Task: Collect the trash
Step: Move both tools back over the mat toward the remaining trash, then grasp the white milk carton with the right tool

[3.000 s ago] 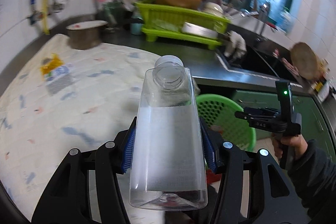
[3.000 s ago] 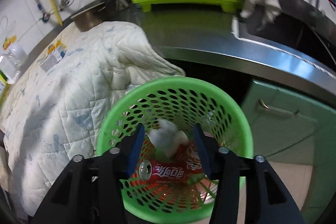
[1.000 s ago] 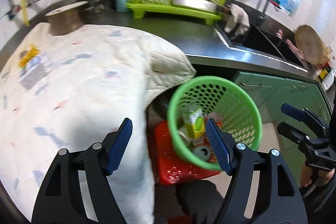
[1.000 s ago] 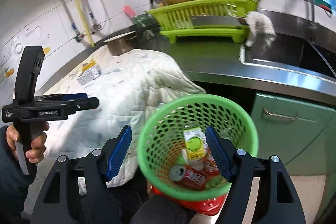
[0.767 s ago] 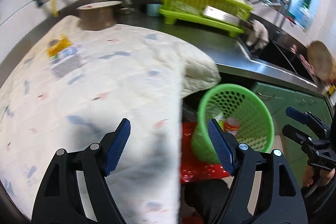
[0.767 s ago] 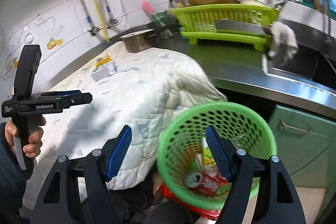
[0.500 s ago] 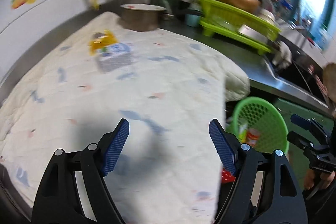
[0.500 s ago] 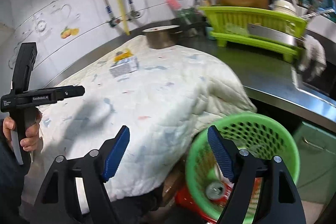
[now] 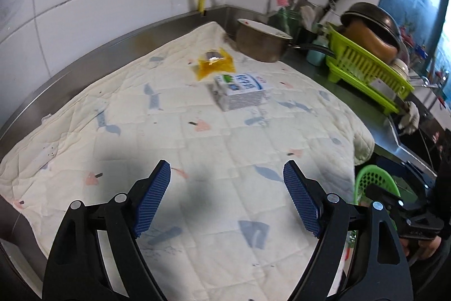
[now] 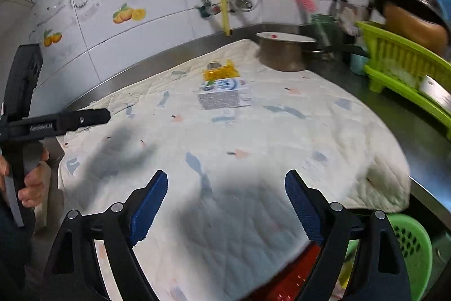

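Observation:
A white and blue carton (image 9: 241, 90) lies on its side on the quilted cloth (image 9: 169, 148), with a yellow wrapper (image 9: 214, 62) just behind it. Both show in the right wrist view too, the carton (image 10: 224, 93) and the wrapper (image 10: 220, 71). My left gripper (image 9: 225, 199) is open and empty, above the near part of the cloth. My right gripper (image 10: 225, 205) is open and empty, over the cloth's front edge. The green trash basket (image 10: 414, 241) sits low at the right, also seen in the left wrist view (image 9: 375, 182).
A metal pot (image 9: 262, 40) stands behind the trash on the steel counter. A green dish rack (image 9: 366, 64) with a dark pan is at the right, and a sink beyond it. A red stool (image 10: 296, 275) is under the basket. The tiled wall runs behind.
Both grippers have swung left and up from the basket to face the cloth. The left gripper's clear bottle from three seconds ago is gone; the carton and wrapper are now ahead.

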### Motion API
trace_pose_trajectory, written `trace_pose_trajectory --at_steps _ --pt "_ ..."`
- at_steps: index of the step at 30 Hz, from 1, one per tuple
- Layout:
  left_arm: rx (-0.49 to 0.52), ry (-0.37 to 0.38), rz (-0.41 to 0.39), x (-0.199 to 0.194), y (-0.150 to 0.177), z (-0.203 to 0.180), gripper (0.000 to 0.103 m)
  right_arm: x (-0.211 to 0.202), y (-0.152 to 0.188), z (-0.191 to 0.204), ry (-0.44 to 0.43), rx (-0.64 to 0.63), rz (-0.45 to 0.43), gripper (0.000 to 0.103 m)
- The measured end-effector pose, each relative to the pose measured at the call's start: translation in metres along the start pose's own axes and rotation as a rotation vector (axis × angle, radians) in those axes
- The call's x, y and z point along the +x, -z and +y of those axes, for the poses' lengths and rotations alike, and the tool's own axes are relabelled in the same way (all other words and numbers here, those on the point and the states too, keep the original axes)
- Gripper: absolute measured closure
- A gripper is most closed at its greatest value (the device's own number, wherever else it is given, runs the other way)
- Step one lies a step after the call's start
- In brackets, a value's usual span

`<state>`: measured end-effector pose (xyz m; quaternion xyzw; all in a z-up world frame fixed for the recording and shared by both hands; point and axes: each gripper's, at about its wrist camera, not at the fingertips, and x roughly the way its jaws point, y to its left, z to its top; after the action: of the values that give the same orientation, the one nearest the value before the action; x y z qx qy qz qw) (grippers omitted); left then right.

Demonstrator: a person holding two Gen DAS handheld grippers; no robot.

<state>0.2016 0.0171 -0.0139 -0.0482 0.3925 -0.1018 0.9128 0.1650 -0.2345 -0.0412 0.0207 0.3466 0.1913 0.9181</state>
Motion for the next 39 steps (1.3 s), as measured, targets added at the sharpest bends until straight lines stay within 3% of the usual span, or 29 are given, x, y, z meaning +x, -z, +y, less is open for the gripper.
trace_pose_trajectory --at_steps 12,21,31,39 --pt "-0.083 -0.025 0.016 0.017 -0.004 0.052 0.02 0.092 -0.062 0.019 0.019 -0.092 0.033 0.015" --pt "-0.101 -0.02 0.013 0.022 -0.007 0.067 0.02 0.145 -0.09 0.016 0.043 -0.039 0.056 0.012" --pt "-0.123 -0.022 0.027 0.028 -0.005 0.08 0.02 0.207 -0.113 0.039 0.232 -0.108 0.03 0.01" --pt "-0.135 -0.015 0.039 0.035 -0.003 0.087 0.02 0.235 -0.116 0.06 0.366 -0.272 0.029 0.008"
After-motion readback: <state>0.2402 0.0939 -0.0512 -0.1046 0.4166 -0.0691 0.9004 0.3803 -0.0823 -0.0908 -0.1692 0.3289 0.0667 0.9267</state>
